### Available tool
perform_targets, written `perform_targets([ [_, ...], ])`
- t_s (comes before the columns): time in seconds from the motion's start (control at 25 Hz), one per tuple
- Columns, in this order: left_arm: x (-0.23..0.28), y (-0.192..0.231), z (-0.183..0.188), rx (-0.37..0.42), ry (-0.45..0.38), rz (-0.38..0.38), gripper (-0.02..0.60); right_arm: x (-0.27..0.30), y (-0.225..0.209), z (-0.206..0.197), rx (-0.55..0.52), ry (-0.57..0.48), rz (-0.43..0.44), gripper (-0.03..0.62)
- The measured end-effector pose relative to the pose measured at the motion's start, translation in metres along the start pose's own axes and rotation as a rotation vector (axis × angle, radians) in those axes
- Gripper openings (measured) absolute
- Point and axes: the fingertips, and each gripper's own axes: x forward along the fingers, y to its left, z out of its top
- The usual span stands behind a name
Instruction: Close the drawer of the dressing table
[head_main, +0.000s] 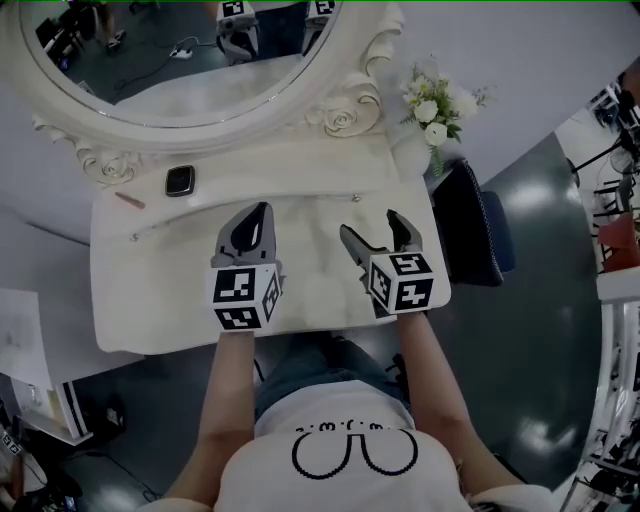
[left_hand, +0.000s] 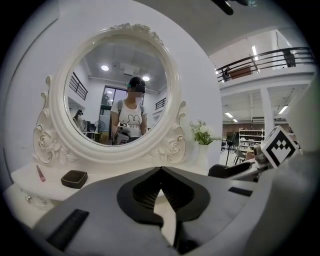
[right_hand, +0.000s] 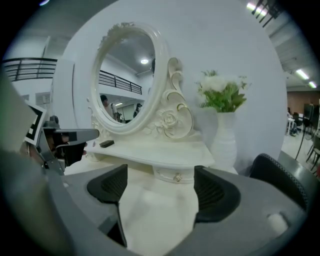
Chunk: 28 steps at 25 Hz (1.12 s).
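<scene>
White dressing table (head_main: 150, 300) fills our head view, both grippers over its top. Our left gripper (left_hand: 160, 171) has its jaws closed tip to tip on nothing, and our right gripper (right_hand: 160, 186) gapes wide, empty. Only the right gripper view shows the drawer (right_hand: 175, 175), knob (right_hand: 177, 177) outward, under the upper shelf (right_hand: 150, 155). The left gripper view faces the mirror (left_hand: 120, 95), a person reflected in it.
</scene>
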Motion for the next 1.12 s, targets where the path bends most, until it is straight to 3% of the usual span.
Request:
perform_targets([
  [0.24,-0.027,-0.038,0.031,0.031,-0.054,-0.002,-0.002,-0.061,0.002,0.036,-0.068,-0.076,0.032,0.383],
  [0.36,-0.040,-0.051,0.050,0.048,-0.096,0.010,-0.002,-0.088,-0.006,0.050,-0.076,-0.126,0.017,0.269],
  [0.48,-0.053,-0.062,0.072,0.062,-0.144,0.016,-0.002,-0.115,-0.012,0.068,-0.077,-0.197,-0.003,0.100],
  [0.6,-0.065,-0.075,0.099,0.069,-0.207,-0.001,-0.002,-0.142,-0.014,0.091,-0.114,-0.266,-0.016,0.003],
  [0.88,-0.085,-0.101,0.158,0.159,-0.335,-0.036,-0.002,-0.204,-0.010,0.154,-0.176,-0.457,-0.022,0.002],
  [1.12,-0.092,-0.110,0.183,0.160,-0.402,-0.047,-0.002,-0.230,-0.023,0.175,-0.201,-0.530,-0.092,0.002],
])
